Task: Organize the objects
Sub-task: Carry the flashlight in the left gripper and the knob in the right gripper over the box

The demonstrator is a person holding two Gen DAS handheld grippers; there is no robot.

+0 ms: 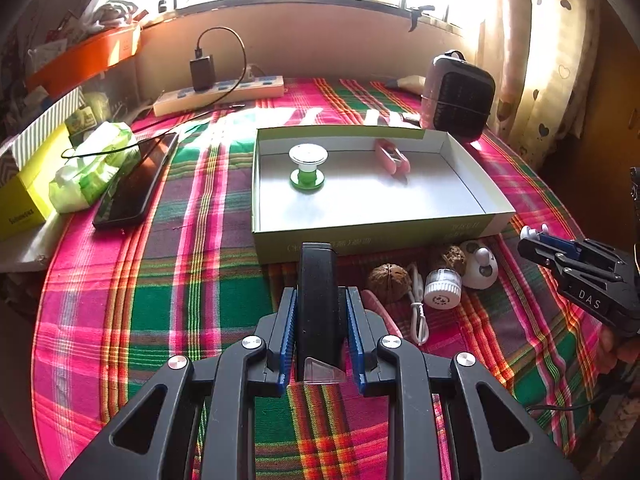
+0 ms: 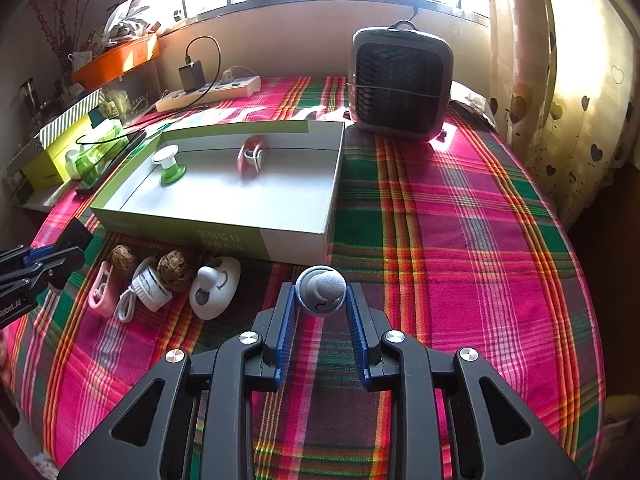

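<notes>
My left gripper (image 1: 320,300) is shut on a flat black slab-shaped object (image 1: 318,304) held upright just in front of the shallow green-sided box (image 1: 360,236). My right gripper (image 2: 320,296) is shut on a small grey-and-white egg-shaped figure (image 2: 320,290), near the box's front right corner (image 2: 296,246). Inside the box stand a green-and-white spool (image 1: 307,166) and a pink clip (image 1: 392,156). In front of the box lie two walnuts (image 2: 175,270), a white round cap (image 2: 150,286), a white egg-shaped figure (image 2: 216,286), a pink clip (image 2: 103,290) and a white cable (image 2: 127,304).
A plaid cloth (image 2: 440,240) covers the table. A dark mesh-fronted heater (image 2: 400,84) stands at the back right, a power strip with a charger (image 1: 218,92) at the back. A phone (image 1: 136,182), a tissue pack (image 1: 94,166) and yellow boxes (image 1: 28,196) sit at the left.
</notes>
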